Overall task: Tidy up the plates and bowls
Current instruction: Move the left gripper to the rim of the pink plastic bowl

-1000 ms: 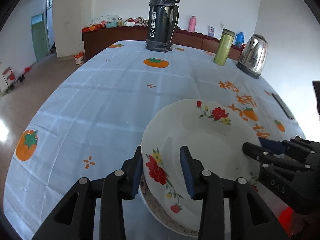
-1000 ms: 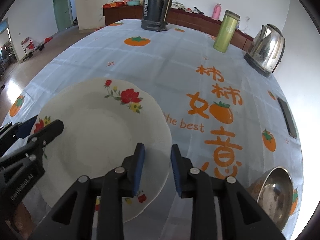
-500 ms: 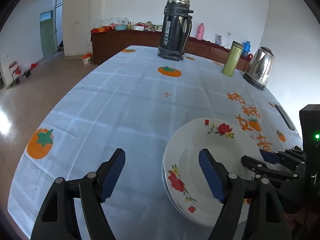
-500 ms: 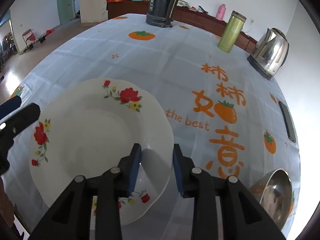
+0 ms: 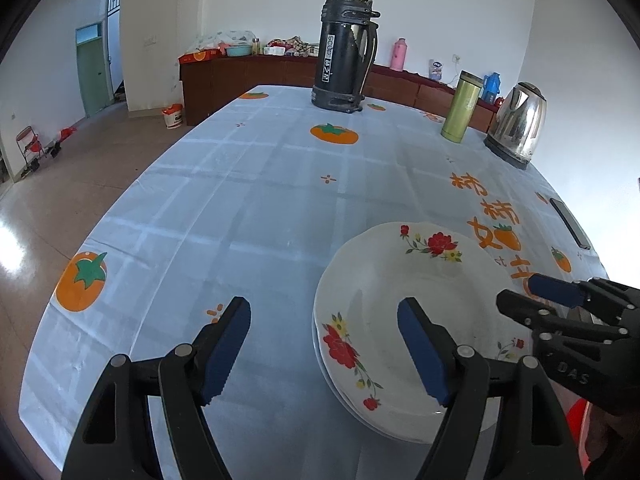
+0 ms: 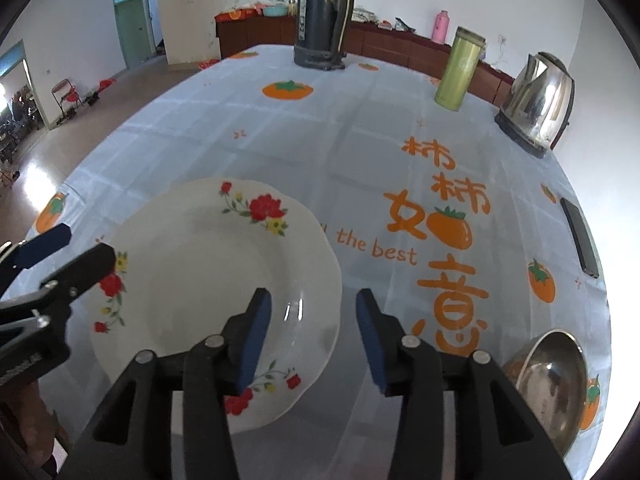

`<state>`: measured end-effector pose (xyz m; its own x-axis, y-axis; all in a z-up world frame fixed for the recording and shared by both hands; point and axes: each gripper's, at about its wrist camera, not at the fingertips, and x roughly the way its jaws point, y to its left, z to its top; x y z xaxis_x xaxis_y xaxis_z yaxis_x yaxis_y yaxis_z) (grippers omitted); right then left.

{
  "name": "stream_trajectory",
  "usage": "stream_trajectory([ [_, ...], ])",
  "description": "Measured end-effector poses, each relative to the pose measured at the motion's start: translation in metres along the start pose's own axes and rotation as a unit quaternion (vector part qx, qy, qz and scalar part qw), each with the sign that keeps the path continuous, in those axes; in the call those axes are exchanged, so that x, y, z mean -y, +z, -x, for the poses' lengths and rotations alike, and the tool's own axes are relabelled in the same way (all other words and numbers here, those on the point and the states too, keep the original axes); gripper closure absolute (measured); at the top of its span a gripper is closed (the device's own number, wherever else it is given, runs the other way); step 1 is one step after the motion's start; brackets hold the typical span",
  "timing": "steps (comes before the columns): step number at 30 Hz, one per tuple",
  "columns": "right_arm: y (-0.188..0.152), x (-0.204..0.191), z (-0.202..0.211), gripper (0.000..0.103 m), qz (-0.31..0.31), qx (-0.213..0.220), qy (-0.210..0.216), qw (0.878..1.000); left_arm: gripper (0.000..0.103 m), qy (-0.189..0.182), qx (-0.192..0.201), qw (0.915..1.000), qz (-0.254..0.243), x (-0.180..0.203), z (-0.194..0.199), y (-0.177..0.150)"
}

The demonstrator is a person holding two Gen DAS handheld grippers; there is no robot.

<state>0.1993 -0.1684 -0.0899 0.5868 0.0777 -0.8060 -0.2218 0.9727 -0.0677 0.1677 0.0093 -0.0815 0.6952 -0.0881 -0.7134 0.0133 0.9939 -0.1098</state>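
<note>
A white plate with red flowers (image 5: pixel 404 300) lies stacked on another plate on the tablecloth; it also shows in the right wrist view (image 6: pixel 208 292). My left gripper (image 5: pixel 322 354) is open, raised above the plate's left rim and holds nothing. My right gripper (image 6: pixel 312 340) is open above the plate's right rim and holds nothing; it shows at the right of the left wrist view (image 5: pixel 528 292). A steel bowl (image 6: pixel 548 380) sits on the table at the right.
On the table's far side stand a black thermos (image 5: pixel 346 46), a green flask (image 5: pixel 460 106) and a steel kettle (image 5: pixel 518 124). A black phone (image 6: pixel 580 236) lies near the right edge. The floor drops off at the left.
Both grippers have let go of the plate's rim and opened. The left one drew back and up from the plate, which now rests on the stack.
</note>
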Motion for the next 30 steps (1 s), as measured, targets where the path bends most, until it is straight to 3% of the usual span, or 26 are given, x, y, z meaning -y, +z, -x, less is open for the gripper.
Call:
stream_trajectory([
  [8, -0.009, 0.002, 0.032, 0.059, 0.004, 0.027, 0.014, 1.0, 0.025, -0.005, -0.007, 1.0, 0.0, 0.007, 0.013, -0.003],
  [15, -0.049, 0.033, 0.083, 0.06, -0.022, 0.053, 0.022, 0.998, 0.025, -0.026, -0.009, 0.9992, -0.028, 0.034, 0.042, -0.018],
  [23, -0.115, 0.085, 0.121, 0.062, -0.079, 0.046, -0.014, 0.996, 0.025, -0.083, -0.024, 0.9926, -0.085, 0.086, 0.068, -0.046],
  [28, -0.149, 0.104, 0.126, 0.073, -0.108, 0.028, -0.031, 0.993, 0.025, -0.13, -0.045, 0.985, -0.105, 0.109, 0.071, -0.059],
  [29, -0.154, 0.107, 0.126, 0.074, -0.114, 0.023, -0.033, 0.993, 0.03, -0.139, -0.046, 0.9829, -0.112, 0.115, 0.072, -0.062],
  [30, -0.158, 0.109, 0.125, 0.077, -0.119, 0.019, -0.036, 0.992, 0.042, -0.148, -0.048, 0.9804, -0.121, 0.121, 0.074, -0.066],
])
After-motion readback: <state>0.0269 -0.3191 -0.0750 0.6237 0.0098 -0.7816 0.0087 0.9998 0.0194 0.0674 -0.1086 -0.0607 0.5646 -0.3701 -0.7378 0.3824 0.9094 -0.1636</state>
